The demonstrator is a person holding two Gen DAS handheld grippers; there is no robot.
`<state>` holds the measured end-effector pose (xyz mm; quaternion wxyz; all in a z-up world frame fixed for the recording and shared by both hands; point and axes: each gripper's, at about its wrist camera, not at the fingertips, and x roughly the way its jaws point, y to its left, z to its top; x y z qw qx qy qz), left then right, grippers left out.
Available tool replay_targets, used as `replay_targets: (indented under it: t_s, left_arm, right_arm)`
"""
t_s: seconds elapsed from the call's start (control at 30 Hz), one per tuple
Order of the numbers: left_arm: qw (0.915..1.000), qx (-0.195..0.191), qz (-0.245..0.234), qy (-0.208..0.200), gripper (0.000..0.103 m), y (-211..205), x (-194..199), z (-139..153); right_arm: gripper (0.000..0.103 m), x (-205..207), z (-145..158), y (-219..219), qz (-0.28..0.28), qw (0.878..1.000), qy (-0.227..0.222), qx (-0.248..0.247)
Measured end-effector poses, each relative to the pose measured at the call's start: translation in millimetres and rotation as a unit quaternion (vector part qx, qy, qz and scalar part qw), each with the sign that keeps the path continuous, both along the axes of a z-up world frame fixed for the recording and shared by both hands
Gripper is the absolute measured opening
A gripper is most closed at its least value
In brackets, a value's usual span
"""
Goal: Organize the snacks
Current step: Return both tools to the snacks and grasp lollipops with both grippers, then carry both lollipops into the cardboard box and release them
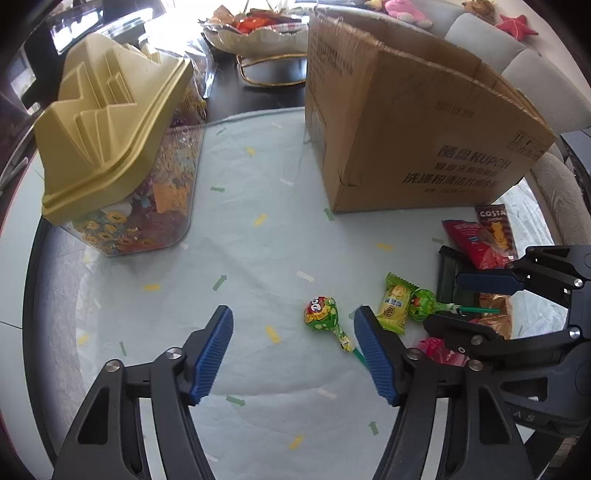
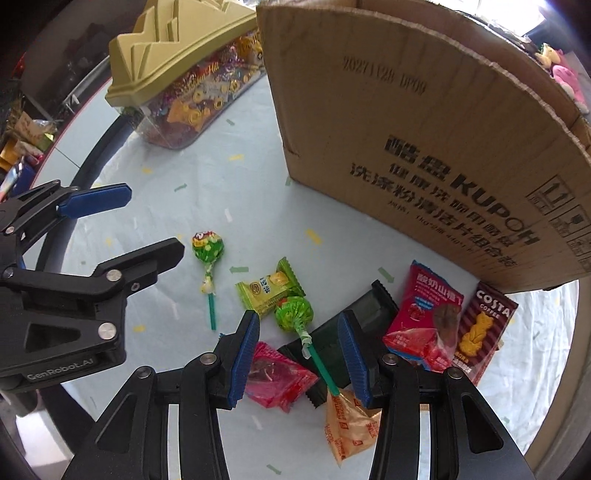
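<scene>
Snacks lie on a pale cloth beside a cardboard box (image 1: 406,122) (image 2: 424,140). A green lollipop (image 1: 322,314) (image 2: 207,248) lies just ahead of my left gripper (image 1: 293,354), which is open and empty. A second green lollipop (image 2: 294,314) (image 1: 423,304) lies between the fingers of my right gripper (image 2: 299,354), which is open over it. Around it are a yellow-green candy (image 2: 269,290) (image 1: 395,302), a pink packet (image 2: 277,376), a dark green packet (image 2: 332,339), a red snack bag (image 2: 424,317), a Costa biscuit pack (image 2: 480,328) and an orange packet (image 2: 347,424).
A clear candy jar with a gold lid (image 1: 110,129) (image 2: 184,74) stands at the left. A bowl of sweets (image 1: 258,33) sits behind. A sofa with plush toys (image 1: 517,48) is at the back right. The dark round table edge (image 1: 33,295) curves at the left.
</scene>
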<state>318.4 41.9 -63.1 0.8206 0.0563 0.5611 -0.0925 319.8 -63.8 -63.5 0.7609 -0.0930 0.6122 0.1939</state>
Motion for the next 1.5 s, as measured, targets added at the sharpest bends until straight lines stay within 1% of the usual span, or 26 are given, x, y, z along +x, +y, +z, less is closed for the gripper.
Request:
replay_targets:
  t_s: [0.03,0.17,0.27,0.4,0.47,0.57,0.63,0.7,0.8,0.83,0.87,0.9,1.03,1.07,1.13,1.33,1.5]
  left_arm:
    - [1.0000,0.001,0.000,0.004,0.061,-1,1,-3]
    - [0.9999,0.003,-0.004,0.015,0.059,-6,5,-13]
    - [0.9997,-0.005,-0.001,0.022,0.056,-7,10,-20]
    - [0.9993,-0.011,0.002,0.034,0.051,-10,16,-29]
    - [0.9992,-0.013,0.002,0.038,0.050,-11,20,-34]
    - [0.9989,-0.016,0.003,0.045,0.045,-13,24,-41]
    - [0.9987,-0.018,0.002,0.049,0.042,-15,26,-45]
    - [0.9987,-0.015,0.002,0.049,0.041,-16,27,-47]
    - [0.9989,-0.009,0.003,0.046,0.033,-15,27,-49]
    - [0.9989,-0.010,0.005,0.046,0.027,-15,27,-49]
    - [0.9989,-0.010,0.005,0.045,0.025,-14,27,-49]
    - [0.9989,-0.012,0.006,0.045,0.025,-13,27,-48]
    - [0.9990,-0.019,0.005,0.040,0.025,-12,23,-43]
    - [0.9991,-0.020,0.004,0.037,0.025,-11,21,-39]
    - [0.9995,-0.018,0.001,0.027,0.025,-12,18,-32]
    - [0.9996,-0.026,-0.008,-0.007,0.025,-14,5,-4]
    - [0.9983,-0.043,-0.012,-0.036,0.025,-18,-8,23]
  right_arm:
    - [0.046,0,-2,1,0.001,1.000,0.002,-0.001]
    - [0.045,2,-12,3,0.006,1.000,0.012,-0.001]
    - [0.044,4,-17,6,0.007,1.000,0.016,-0.002]
    - [0.038,8,-22,7,0.005,1.000,0.021,-0.001]
    - [0.037,10,-28,8,0.005,1.000,0.022,0.000]
    - [0.034,13,-30,9,0.005,1.000,0.022,0.003]
    - [0.030,15,-32,10,0.007,1.000,0.024,0.002]
    - [0.029,18,-35,13,0.007,1.000,0.028,0.004]
    - [0.028,22,-39,18,0.007,1.000,0.030,0.008]
    - [0.028,22,-40,20,0.005,0.999,0.031,0.010]
    - [0.028,23,-40,20,0.004,0.999,0.030,0.011]
    - [0.028,23,-40,21,0.003,0.999,0.029,0.011]
    - [0.028,22,-40,19,-0.002,1.000,0.027,0.014]
    - [0.028,19,-35,10,-0.005,1.000,0.025,0.017]
    - [0.028,19,-33,9,-0.006,1.000,0.021,0.016]
    - [0.028,13,-9,-2,-0.016,0.999,-0.004,0.028]
    - [0.028,4,17,-12,-0.022,0.998,-0.035,0.040]
